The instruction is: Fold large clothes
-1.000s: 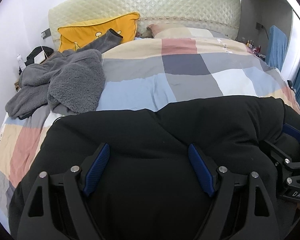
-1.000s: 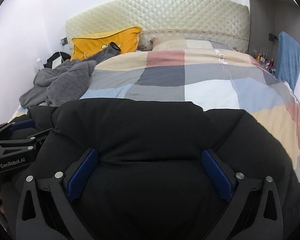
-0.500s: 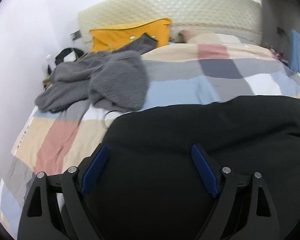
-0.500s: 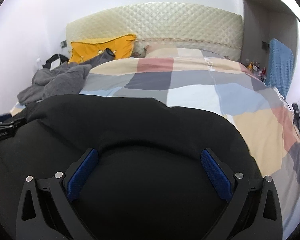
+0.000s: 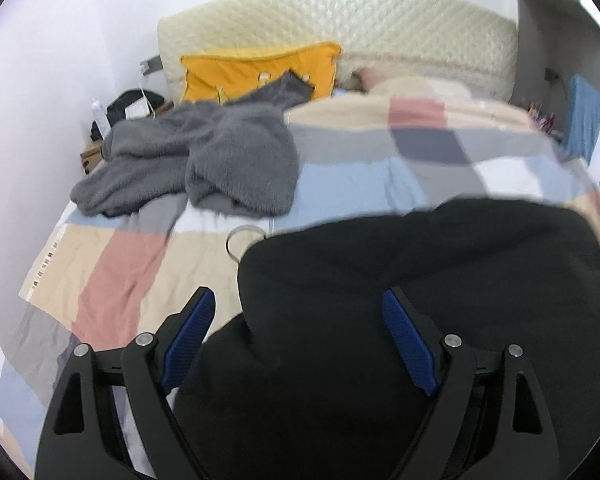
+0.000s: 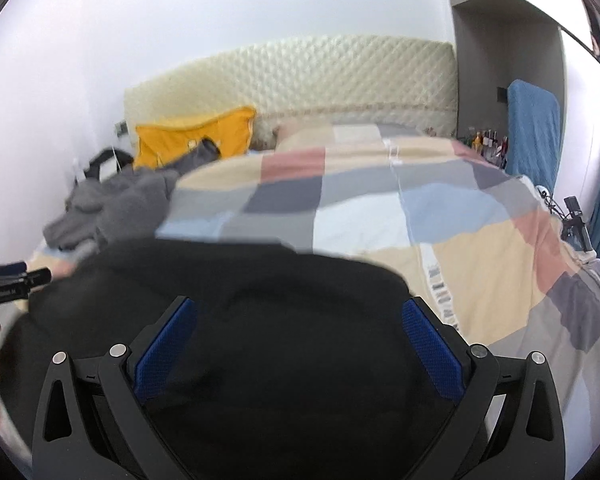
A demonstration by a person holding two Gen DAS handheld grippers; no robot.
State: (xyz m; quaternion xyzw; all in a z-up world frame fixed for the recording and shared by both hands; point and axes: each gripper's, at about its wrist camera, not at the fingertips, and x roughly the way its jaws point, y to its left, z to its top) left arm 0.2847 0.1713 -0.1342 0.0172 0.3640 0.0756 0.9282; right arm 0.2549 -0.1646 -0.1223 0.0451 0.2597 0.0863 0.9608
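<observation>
A large black padded garment (image 5: 420, 272) lies bunched on the checked bedspread (image 5: 360, 176); it also fills the lower right wrist view (image 6: 240, 312). My left gripper (image 5: 296, 336) is open, its blue pads wide apart over the garment's left edge. My right gripper (image 6: 300, 344) is open, its blue pads spread over the garment's right part. Neither grips the cloth. The left gripper's body shows at the left edge of the right wrist view (image 6: 8, 280).
A grey fleece garment (image 5: 204, 164) lies heaped at the bed's left, below a yellow pillow (image 5: 256, 72) and a cream quilted headboard (image 5: 340, 24). A thin ring (image 5: 244, 236) lies on the bedspread. A blue towel (image 6: 532, 128) hangs at the right, above small bottles.
Both grippers have drawn apart: the left moved left, uncovering bedspread beside the black garment; the right swung right and tilted up. The garment looks more bunched. Both stay open.
</observation>
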